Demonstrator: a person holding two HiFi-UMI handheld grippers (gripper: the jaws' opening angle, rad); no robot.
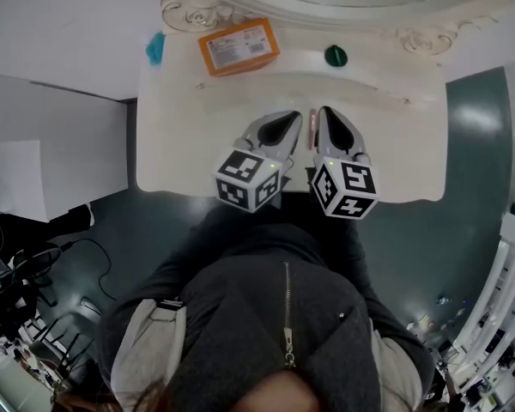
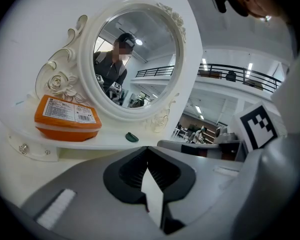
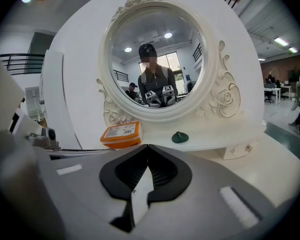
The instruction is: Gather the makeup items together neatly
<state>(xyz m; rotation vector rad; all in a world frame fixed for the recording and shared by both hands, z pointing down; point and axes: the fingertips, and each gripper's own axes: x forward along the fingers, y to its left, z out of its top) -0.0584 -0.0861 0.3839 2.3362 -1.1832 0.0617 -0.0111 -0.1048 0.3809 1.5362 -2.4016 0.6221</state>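
- Four small things in sight, spread apart, none grouped yet.
- Up on the raised shelf (image 1: 369, 67) under the mirror (image 2: 135, 59): an orange box (image 1: 239, 46) toward the left and a small dark green cap (image 1: 336, 56) well apart to its right.
- By the shelf's left end: a teal thing (image 1: 155, 48), too small to name, and hard to tell whether on the shelf or just off its edge.
- Down on the table (image 1: 189, 144), lying flat: a thin pink stick (image 1: 312, 129), pointing toward the mirror.
- Judged from this spread, barely begun, or not begun at all; left to do: choosing one spot and bringing all four together there in a tidy group.
- Left tongs (image 1: 285, 123) pressed together, pinching nothing, hovering low over the table just left of the pink stick.
- Right tongs (image 1: 330, 120) pressed together as well, empty, just right of the same stick.
- Pink stick therefore between the two tongs, close beside both; touching or not, impossible to tell.
- Box and cap straight ahead of both tongs, up a level and well apart from them; teal thing farthest off, to the left.
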